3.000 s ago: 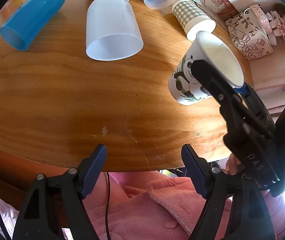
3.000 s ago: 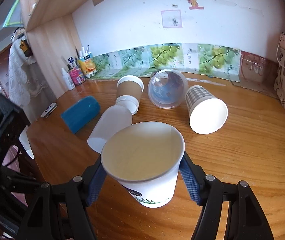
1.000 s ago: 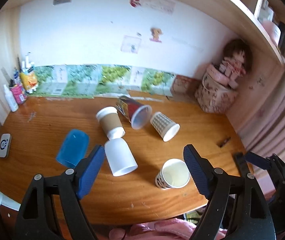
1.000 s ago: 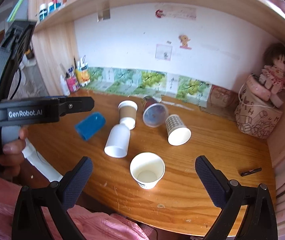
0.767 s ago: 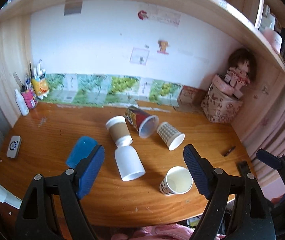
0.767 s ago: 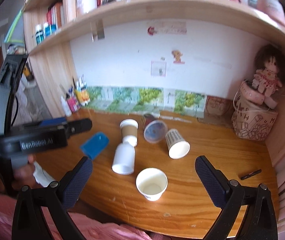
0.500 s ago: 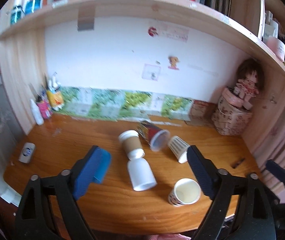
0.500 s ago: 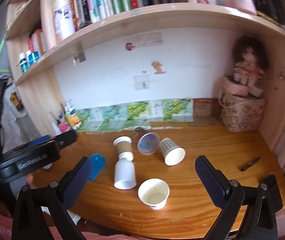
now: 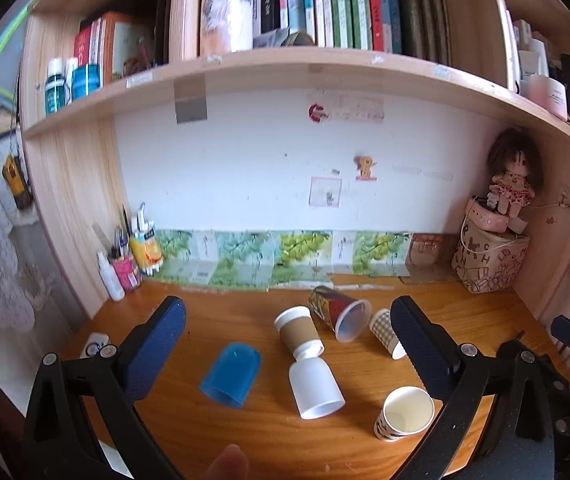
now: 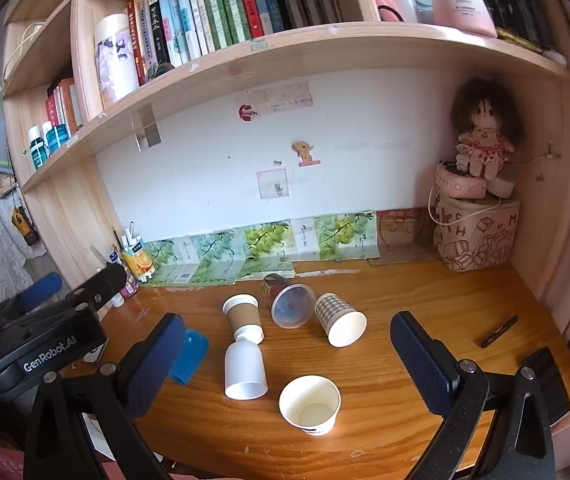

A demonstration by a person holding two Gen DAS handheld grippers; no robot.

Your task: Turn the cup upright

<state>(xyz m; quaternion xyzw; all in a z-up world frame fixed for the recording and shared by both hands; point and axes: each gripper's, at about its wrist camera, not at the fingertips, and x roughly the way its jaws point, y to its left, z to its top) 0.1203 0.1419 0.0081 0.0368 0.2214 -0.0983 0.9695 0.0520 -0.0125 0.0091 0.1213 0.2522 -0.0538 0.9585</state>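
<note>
A white panda paper cup [image 9: 404,414] [image 10: 310,405] stands upright near the front edge of the wooden desk [image 10: 425,320]. Several other cups lie on their sides behind it: a blue one [image 9: 231,374] [image 10: 188,356], a white plastic one [image 9: 315,384] [image 10: 244,370], a brown-sleeved one [image 9: 297,332] [image 10: 242,316], a clear one [image 9: 339,312] [image 10: 291,300] and a checked one [image 9: 385,332] [image 10: 339,320]. My left gripper [image 9: 285,348] is open and empty, high and back from the desk. My right gripper [image 10: 285,360] is open and empty, also well back.
A phone-like white device [image 9: 95,344] lies at the desk's left edge. Bottles and a pen holder [image 9: 125,268] stand at the back left. A patterned bag with a doll [image 10: 475,236] sits at the back right. A dark pen [image 10: 499,332] and black object [image 10: 545,376] lie right.
The right gripper has let go of the panda cup, which now stands upright on the desk. Both grippers have pulled up and back; the shelves with books have come into view.
</note>
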